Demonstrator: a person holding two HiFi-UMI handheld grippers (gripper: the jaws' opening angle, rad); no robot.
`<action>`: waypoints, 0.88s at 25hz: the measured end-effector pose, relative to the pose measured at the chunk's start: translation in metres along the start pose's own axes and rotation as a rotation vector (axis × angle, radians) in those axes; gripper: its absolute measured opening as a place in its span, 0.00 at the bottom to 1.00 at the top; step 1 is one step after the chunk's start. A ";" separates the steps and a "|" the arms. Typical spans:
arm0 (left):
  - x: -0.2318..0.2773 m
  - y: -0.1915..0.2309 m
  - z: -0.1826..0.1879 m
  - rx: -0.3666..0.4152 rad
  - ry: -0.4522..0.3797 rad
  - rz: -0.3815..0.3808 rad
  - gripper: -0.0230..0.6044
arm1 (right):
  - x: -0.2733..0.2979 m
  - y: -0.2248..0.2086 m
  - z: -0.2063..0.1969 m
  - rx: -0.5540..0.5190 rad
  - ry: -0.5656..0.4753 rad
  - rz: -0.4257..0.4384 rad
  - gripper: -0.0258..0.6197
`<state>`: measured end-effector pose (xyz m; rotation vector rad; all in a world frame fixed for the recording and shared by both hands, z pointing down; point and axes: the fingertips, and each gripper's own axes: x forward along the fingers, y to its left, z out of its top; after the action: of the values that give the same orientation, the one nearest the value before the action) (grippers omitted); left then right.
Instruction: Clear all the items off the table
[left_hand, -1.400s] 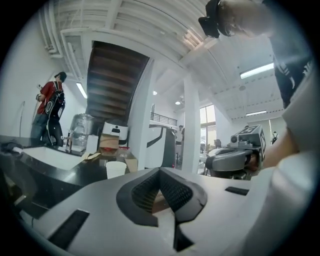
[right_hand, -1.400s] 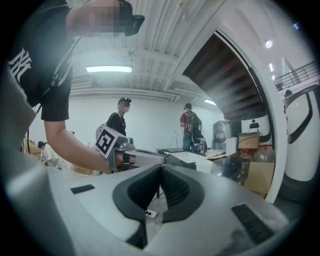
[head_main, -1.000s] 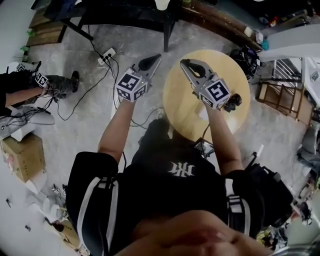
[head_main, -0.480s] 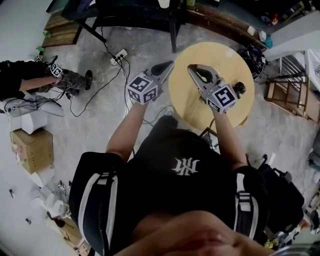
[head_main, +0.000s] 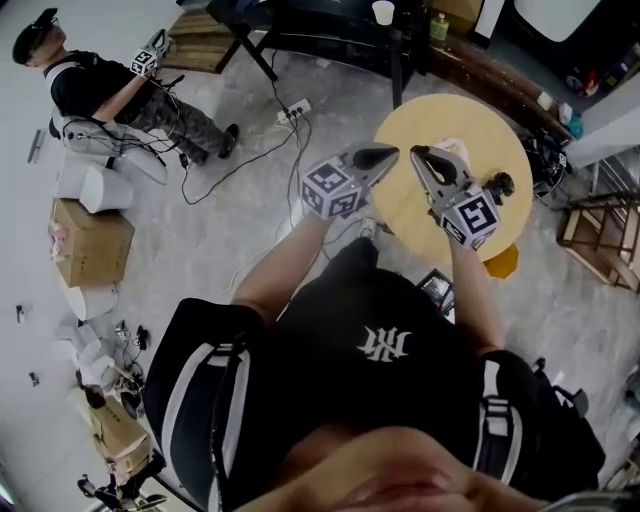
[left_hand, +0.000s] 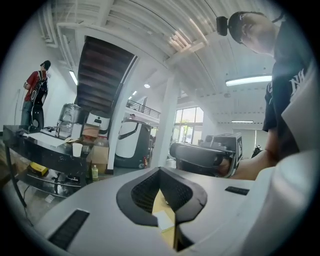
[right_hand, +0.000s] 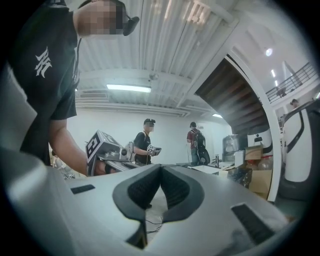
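Table (head_main: 500, 125) lies beneath left gripper's (head_main: 388, 153) and right gripper's (head_main: 417, 153) closed jaws.

light: dim overhead, bright ceiling strips | edges: fisheye-warped, vignetted | focus: soft

Open top of the round wooden table (head_main: 500, 135) lies ahead of the left gripper (head_main: 388, 153) and right gripper (head_main: 420, 155). Beyond it a black desk (head_main: 330, 40) bars the way, and a power strip (head_main: 293, 108) lies on the floor to the left.

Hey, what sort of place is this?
Probably a workshop or lab hall: a bare concrete floor with a power strip lying on it, a cardboard box by the wall, and another person holding a marker-cube gripper.
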<state>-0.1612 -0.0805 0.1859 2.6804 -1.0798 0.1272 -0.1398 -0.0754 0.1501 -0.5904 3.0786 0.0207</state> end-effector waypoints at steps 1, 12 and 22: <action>-0.005 -0.008 0.000 0.006 0.003 -0.001 0.05 | -0.005 0.007 0.002 0.002 -0.007 -0.007 0.04; -0.011 -0.058 -0.024 0.003 0.034 -0.084 0.05 | -0.094 0.022 0.011 0.014 0.004 -0.235 0.05; 0.018 -0.075 -0.073 0.002 0.102 -0.229 0.05 | -0.162 0.010 -0.025 0.050 0.124 -0.486 0.05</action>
<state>-0.0956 -0.0213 0.2447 2.7429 -0.7382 0.2193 0.0071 -0.0060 0.1773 -1.3603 2.9422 -0.0978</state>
